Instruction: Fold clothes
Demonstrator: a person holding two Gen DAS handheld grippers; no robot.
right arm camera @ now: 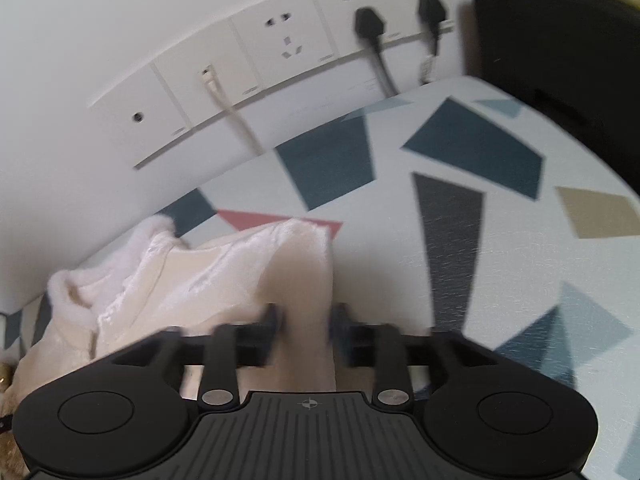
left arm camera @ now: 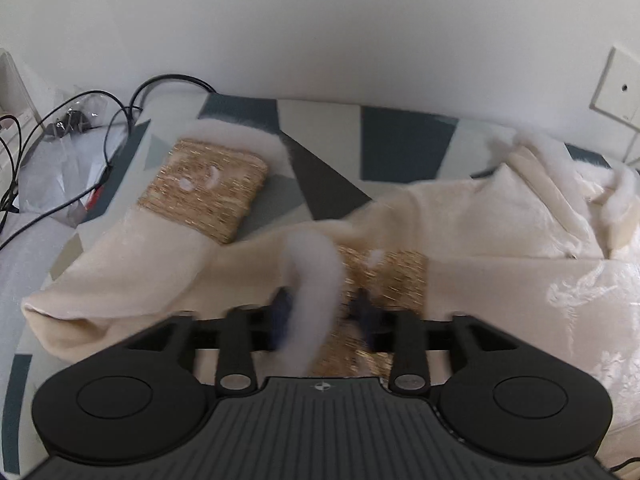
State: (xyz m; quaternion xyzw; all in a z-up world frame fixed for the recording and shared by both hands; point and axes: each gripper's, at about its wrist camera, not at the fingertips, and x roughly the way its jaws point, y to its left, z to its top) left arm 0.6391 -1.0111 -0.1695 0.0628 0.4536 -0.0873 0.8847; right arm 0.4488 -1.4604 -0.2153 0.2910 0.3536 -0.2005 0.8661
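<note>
A cream velvet garment (left arm camera: 480, 232) with white fur trim lies across the patterned table. One sleeve with a gold cuff (left arm camera: 208, 188) stretches to the far left. My left gripper (left arm camera: 320, 312) is shut on the other sleeve's fur-edged gold cuff (left arm camera: 384, 276) and holds it over the garment's body. In the right wrist view the garment (right arm camera: 192, 276) lies at the left, collar toward the wall. My right gripper (right arm camera: 306, 320) is shut on a fold of the cream fabric (right arm camera: 304, 264) at its right edge.
The table (right arm camera: 460, 208) has a pale cloth with blue, grey and tan shapes. A wall with sockets and plugged cables (right arm camera: 372, 36) runs behind it. A dark object (right arm camera: 560, 48) stands at the far right. Black cables and a plastic bag (left arm camera: 68, 160) lie at the far left.
</note>
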